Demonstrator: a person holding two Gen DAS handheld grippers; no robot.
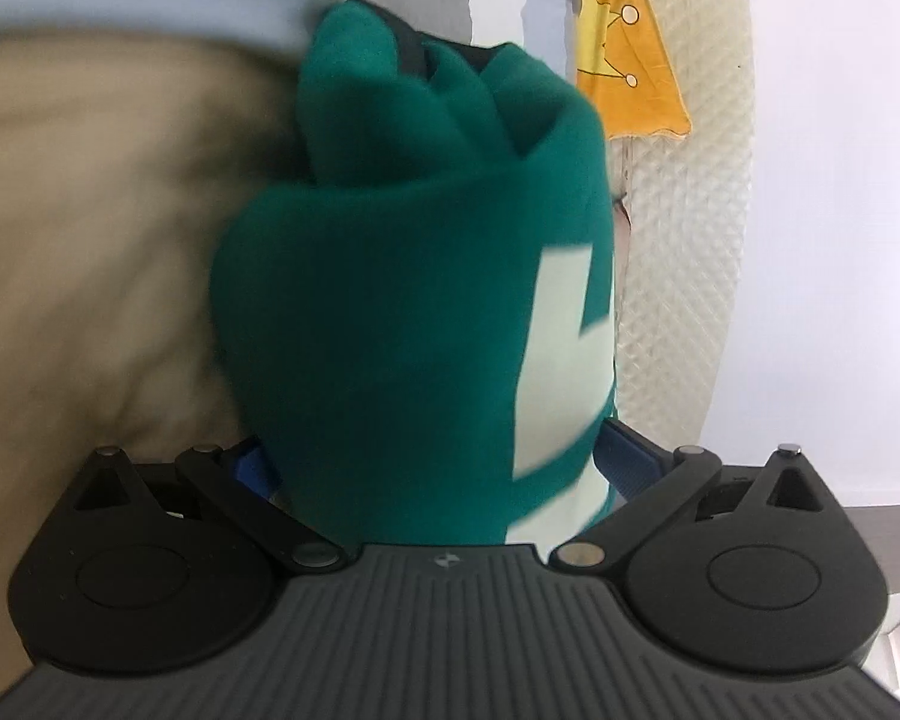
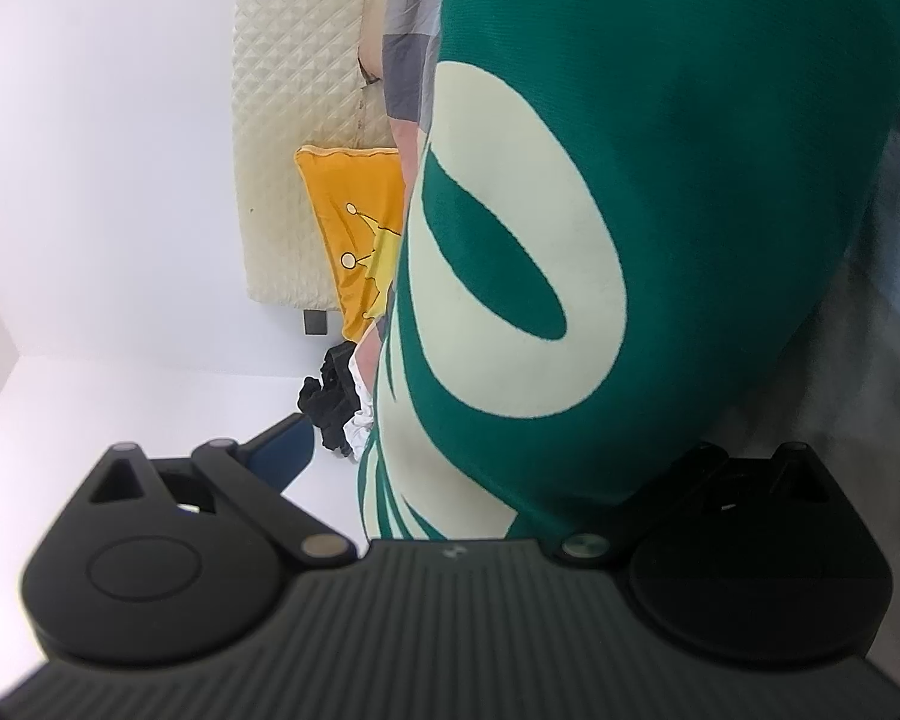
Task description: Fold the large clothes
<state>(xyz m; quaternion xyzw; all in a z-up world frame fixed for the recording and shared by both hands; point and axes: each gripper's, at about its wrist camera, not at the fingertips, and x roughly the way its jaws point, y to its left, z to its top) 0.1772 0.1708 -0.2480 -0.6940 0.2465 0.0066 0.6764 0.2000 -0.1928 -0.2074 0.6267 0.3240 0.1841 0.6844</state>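
The left tongs (image 1: 432, 462) hold a bunched green sweatshirt (image 1: 402, 300) between their blue pads (image 1: 627, 453), the cloth filling the whole gap and rising in thick rolled folds straight ahead of the camera, with part of a cream printed letter showing on its right side. Behind the bundle, to the left, a tan surface is smeared by motion blur, so it may be bedding, though that cannot be told for sure. To the right stand a cream quilted headboard (image 1: 690, 180) and an orange pillow (image 1: 630, 72) with a yellow crown-like drawing. In the right wrist view the same green sweatshirt (image 2: 720, 180) hangs close over the right tongs (image 2: 468, 468), with a large cream oval letter and cream stripes on its face; it drapes between the fingers and hides the right-hand one, while the left blue pad (image 2: 285, 444) stands clear of the cloth, so whether these tongs are gripping the fabric cannot be told. Beyond it lie the orange pillow (image 2: 354, 228), the quilted headboard (image 2: 294, 120), a grey and pink checked cloth (image 2: 408, 48), and a small heap of black and white clothes (image 2: 336, 402) on a white surface (image 2: 120, 408).
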